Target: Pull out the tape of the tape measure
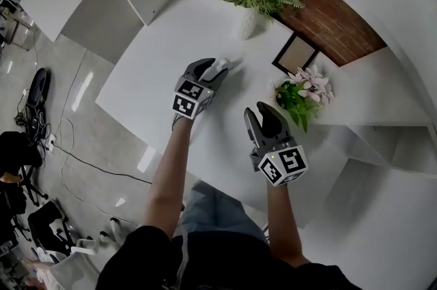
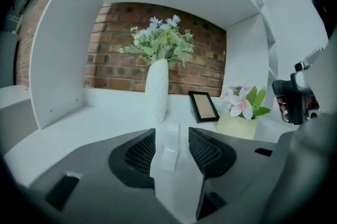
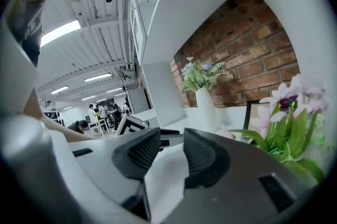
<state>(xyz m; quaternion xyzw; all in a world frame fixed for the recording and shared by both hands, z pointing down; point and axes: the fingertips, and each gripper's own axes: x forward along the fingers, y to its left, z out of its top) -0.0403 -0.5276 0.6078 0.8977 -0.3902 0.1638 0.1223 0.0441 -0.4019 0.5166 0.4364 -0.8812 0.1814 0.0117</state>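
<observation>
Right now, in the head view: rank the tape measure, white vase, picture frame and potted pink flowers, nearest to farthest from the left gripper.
1. Tape measure: right at the tips of the left gripper.
2. White vase: beyond the tape measure, farther back.
3. Picture frame and potted pink flowers: both off to the right, too close to call.

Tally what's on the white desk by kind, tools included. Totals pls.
White vase of flowers: 1
Pot of pink flowers: 1
Picture frame: 1
White tape measure: 1
Tools: 2 (left tool, right tool)
Total: 6
</observation>
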